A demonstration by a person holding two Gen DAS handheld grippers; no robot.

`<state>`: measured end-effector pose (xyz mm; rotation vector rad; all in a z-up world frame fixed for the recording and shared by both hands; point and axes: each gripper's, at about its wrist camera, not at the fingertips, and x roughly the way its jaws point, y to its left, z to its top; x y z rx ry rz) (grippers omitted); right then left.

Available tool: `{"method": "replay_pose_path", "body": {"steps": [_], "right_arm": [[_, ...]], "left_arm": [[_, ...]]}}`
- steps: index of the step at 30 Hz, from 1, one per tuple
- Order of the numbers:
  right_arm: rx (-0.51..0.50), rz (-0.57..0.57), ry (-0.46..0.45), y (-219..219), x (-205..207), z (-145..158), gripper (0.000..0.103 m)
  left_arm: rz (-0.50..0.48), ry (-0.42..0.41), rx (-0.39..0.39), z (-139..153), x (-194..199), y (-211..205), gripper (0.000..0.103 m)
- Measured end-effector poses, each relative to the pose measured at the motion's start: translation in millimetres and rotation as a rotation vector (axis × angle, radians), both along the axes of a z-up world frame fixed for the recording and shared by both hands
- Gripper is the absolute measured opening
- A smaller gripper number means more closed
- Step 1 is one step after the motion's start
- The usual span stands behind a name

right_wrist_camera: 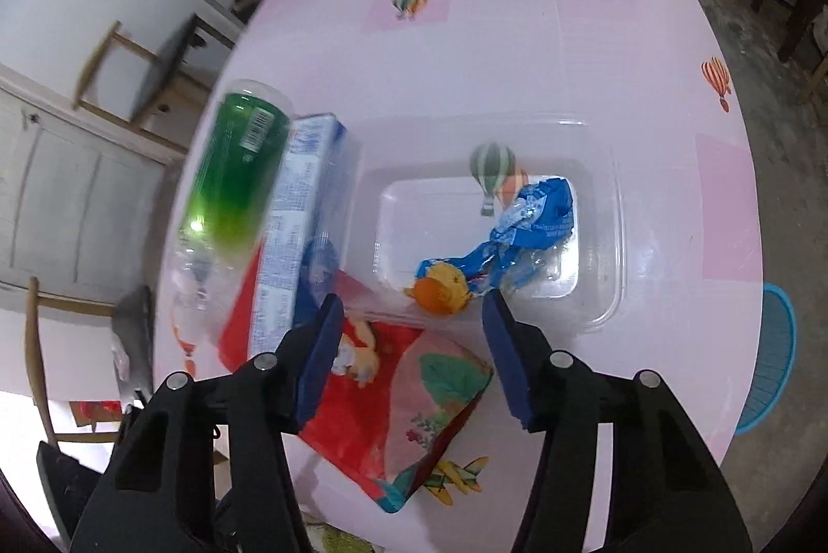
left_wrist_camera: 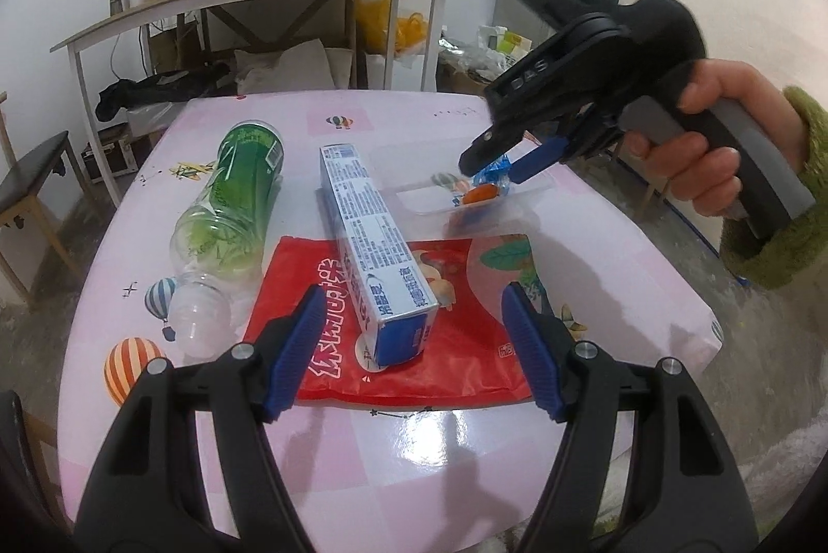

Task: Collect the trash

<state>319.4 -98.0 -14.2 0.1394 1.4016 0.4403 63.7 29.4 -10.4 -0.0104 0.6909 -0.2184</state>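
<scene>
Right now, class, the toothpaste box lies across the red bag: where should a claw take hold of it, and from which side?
Grip the box across its narrow width near the end facing the left claw, coming from above. It lies flat and long on the red bag, its long sides bare there; the bottle crowds the far end.

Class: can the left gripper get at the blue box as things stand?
Probably yes: the left gripper is open, the blue box lies between its fingers on the red bag, and nothing blocks it.
</scene>
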Motion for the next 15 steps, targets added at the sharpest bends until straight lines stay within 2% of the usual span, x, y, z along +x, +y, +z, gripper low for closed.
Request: {"method": "replay_pose_path", "body": {"steps": [4, 7, 12, 15], "right_arm": [[-0.037, 0.013, 0.044, 10, 9, -13, 0.051], [-0.073, 0.025, 0.065, 14, 11, -21, 0.044], [-0.086, 0.019, 0.07, 14, 11, -22, 0.025], [-0.078, 0.015, 0.057, 14, 12, -19, 0.018]], "left_arm": [[-0.001, 0.012, -0.011, -4, 2, 3, 0.066], [0.0, 0.017, -0.02, -5, 3, 6, 0.066], [0.003, 0.018, -0.026, -7, 3, 10, 0.066], [0.0, 0.017, -0.029, -8, 2, 12, 0.066]]}}
